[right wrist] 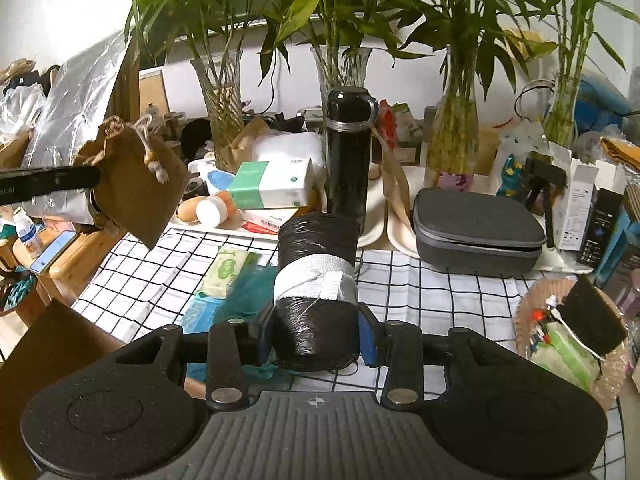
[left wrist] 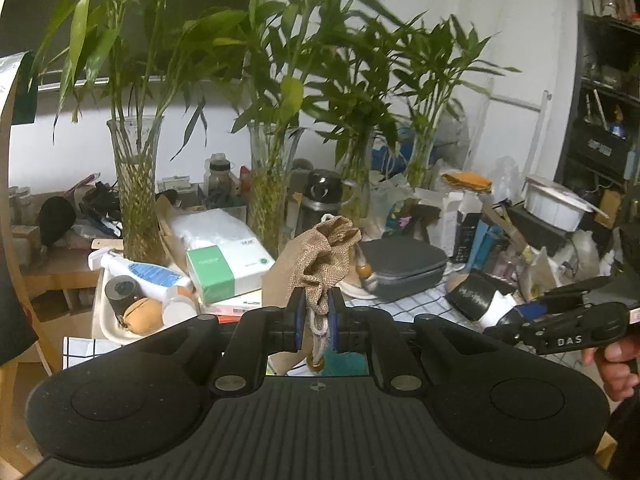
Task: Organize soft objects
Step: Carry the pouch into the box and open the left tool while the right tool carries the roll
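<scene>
Currently the left gripper [left wrist: 316, 316] is pinching a burlap pouch [left wrist: 320, 256] by its bunched neck and cord, holding it up in the air over the left edge of the checked tablecloth [right wrist: 440, 292]. The right gripper [right wrist: 314, 338] is clamping a black roll [right wrist: 316, 280] with a grey band, low over the cloth.

Risks: the pouch is hanging mostly from gathered fabric and cord, so it is liable to slip or swing into the vases [left wrist: 136, 184]. The roll's film looks slick and could be sliding out lengthwise.

Hard to tell: pouch contents, whether the roll is touching the cloth, and any bin for these things.
</scene>
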`<state>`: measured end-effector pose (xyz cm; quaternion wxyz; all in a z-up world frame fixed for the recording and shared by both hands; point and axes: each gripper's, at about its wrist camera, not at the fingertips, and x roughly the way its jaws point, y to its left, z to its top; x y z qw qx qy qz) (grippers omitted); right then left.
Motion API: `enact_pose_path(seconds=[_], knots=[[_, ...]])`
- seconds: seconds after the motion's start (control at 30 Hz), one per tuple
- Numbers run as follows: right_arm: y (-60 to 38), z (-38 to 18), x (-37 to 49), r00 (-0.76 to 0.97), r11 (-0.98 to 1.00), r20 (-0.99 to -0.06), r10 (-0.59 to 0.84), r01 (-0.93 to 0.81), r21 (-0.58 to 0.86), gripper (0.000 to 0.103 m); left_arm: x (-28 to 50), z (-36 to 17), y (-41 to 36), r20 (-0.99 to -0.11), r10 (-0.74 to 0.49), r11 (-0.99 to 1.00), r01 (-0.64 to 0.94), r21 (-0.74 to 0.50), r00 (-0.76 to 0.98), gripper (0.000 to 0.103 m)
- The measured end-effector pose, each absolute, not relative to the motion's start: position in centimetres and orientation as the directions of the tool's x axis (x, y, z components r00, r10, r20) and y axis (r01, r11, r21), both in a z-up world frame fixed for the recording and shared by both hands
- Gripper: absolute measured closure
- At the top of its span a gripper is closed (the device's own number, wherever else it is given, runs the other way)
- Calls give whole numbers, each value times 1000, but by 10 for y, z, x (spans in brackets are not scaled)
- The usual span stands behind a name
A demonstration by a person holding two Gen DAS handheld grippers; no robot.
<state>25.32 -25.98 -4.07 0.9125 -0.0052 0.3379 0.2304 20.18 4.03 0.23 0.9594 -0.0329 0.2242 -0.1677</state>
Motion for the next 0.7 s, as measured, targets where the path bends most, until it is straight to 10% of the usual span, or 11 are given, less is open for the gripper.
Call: enact_pose_path(seconds=[0.27, 0.7], knots=[[-270, -29, 225, 678, 878, -574, 460, -441, 183, 59, 155, 31, 33, -351, -369, 929, 345, -132, 860, 91], [-273, -21, 179, 677, 853, -531, 509, -479, 208, 59, 102, 27, 14, -536, -378, 925, 336, -179, 755, 91]])
